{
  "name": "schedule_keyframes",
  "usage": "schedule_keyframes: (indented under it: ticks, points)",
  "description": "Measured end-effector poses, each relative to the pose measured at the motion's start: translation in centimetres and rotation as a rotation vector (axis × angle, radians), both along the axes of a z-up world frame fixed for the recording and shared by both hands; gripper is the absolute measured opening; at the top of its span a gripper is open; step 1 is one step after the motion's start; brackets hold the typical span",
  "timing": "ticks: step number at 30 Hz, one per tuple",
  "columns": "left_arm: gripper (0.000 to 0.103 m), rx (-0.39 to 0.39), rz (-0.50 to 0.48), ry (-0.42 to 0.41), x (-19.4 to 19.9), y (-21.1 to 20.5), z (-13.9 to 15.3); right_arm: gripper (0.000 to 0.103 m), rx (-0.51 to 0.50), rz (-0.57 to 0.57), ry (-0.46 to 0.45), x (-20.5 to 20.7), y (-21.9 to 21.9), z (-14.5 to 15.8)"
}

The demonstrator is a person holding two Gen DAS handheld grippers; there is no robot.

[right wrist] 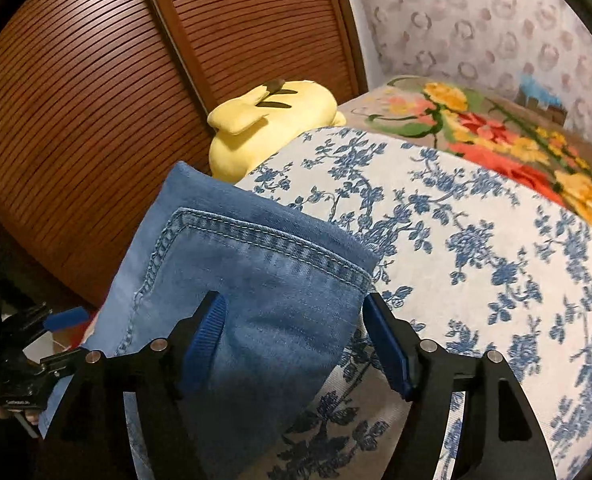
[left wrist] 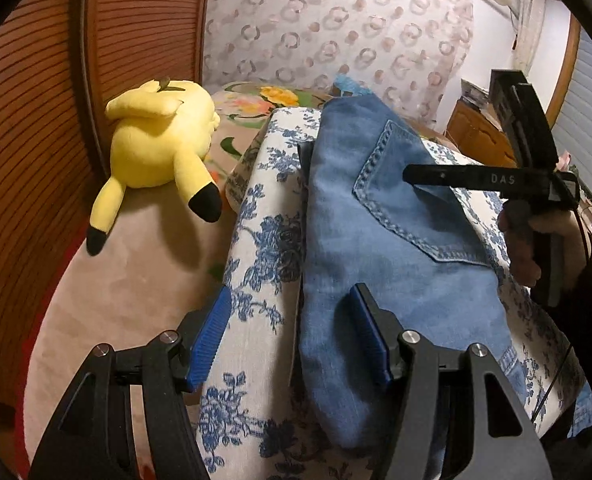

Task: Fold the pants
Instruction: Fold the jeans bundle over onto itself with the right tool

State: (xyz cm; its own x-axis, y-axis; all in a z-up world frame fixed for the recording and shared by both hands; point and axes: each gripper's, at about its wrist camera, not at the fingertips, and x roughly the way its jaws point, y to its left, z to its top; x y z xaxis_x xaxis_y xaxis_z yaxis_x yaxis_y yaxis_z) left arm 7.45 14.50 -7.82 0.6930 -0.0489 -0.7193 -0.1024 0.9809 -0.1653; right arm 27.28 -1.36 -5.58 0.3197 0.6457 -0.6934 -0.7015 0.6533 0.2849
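The pants lie folded on the bed (flat spot), so left gripper & right gripper fingers spread wide, holding nothing.

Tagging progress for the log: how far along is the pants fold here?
Mostly done, it seems: the jeans lie as a compact folded stack, back pocket up, on the blue-floral cushion. In hand: nothing gripped; the left tongs and right tongs are both open, each straddling a denim edge. Left: perhaps a final squaring or smoothing.
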Motion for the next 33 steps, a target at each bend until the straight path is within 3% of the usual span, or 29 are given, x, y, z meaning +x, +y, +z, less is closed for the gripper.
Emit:
schedule_keyframes:
  ticks: [12, 18, 21, 27, 33]
  points:
    - [0.062, -0.031, -0.012, 0.009, 2.0, 0.4, -0.5, 0.074, 0.033, 0.056, 0.059, 1.9, 0.0, -2.0]
    - [0.063, -0.035, -0.007, 0.010, 2.1, 0.6, -0.7, 0.067, 0.059, 0.081, 0.080, 2.4, -0.2, -2.1]
    - [0.062, -0.029, -0.006, 0.011, 2.1, 0.6, -0.7, 0.059, 0.067, 0.091, 0.077, 2.6, -0.1, -2.0]
    - [0.063, -0.022, -0.005, 0.010, 2.4, 0.7, -0.6, 0.029, 0.095, 0.126, 0.028, 2.4, -0.2, -1.2]
    - [0.062, -0.008, -0.015, -0.011, 3.7, 0.9, 0.3, 0.025, 0.113, 0.162, -0.063, 2.2, 1.2, 0.9]
